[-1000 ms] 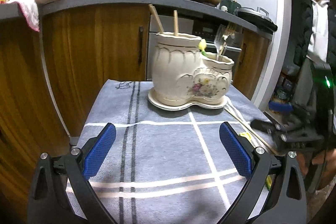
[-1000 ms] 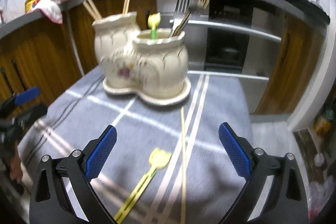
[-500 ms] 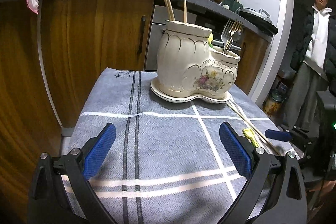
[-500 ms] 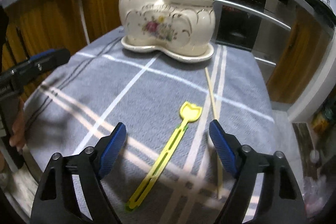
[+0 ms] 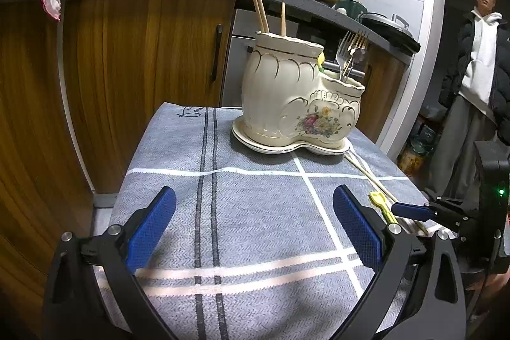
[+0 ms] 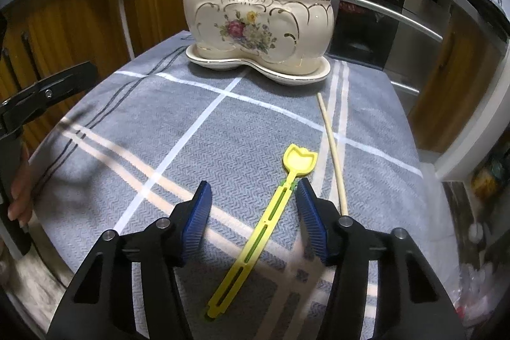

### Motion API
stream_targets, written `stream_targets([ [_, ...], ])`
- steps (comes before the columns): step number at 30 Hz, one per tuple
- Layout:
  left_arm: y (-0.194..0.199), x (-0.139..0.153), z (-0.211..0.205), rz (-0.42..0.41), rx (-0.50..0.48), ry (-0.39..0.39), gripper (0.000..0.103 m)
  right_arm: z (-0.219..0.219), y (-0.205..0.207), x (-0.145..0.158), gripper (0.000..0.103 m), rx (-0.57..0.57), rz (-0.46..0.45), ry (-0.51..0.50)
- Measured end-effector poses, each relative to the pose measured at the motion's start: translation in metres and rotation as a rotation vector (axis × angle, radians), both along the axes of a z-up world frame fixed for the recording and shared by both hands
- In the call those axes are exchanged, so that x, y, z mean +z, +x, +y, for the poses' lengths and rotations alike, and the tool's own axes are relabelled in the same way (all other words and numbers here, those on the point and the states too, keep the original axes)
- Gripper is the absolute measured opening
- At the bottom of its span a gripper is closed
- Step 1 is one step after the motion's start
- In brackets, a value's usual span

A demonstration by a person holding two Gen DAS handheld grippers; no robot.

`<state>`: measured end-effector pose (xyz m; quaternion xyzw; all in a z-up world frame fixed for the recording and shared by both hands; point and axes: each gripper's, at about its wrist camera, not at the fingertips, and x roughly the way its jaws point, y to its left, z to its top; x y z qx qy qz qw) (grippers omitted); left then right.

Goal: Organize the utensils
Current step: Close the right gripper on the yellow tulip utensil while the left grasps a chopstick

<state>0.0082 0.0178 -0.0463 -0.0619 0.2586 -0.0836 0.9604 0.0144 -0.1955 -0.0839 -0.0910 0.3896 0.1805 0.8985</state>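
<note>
A: Right tool (image 6: 253, 201) closing around the yellow pick (image 6: 271, 214) on the desk (image 6: 191, 129), pads not touching it.
B: Pick lies near the holder (image 6: 259, 21), beside a chopstick (image 6: 331, 148). Left tool (image 5: 255, 226) spread wide, empty.

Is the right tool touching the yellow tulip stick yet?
Cannot tell. In the right wrist view the closing right tool straddles the yellow tulip stick; its left pad stands clear, but its right pad meets the stem in the image, no gap visible.
</note>
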Motion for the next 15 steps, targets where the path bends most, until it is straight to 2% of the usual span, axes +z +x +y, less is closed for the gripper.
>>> stream_targets([
  [4,-0.001,-0.001,0.000,0.000,-0.006,0.006,0.097,-0.008,0.000,0.000,0.044,-0.023,0.015,0.015],
  [7,-0.002,-0.001,-0.002,-0.003,-0.008,0.017,0.097,-0.013,0.000,0.000,0.032,-0.030,0.032,0.044],
  [9,-0.002,-0.001,-0.004,0.001,-0.013,0.018,0.097,-0.014,0.001,-0.001,0.017,-0.025,0.031,0.053],
  [11,-0.001,0.000,-0.007,0.008,-0.017,0.016,0.097,-0.014,0.003,-0.001,0.011,-0.034,0.021,0.059],
  [15,0.001,0.006,-0.014,0.027,-0.008,0.013,0.097,-0.021,0.009,0.017,0.010,-0.041,-0.043,0.092],
])
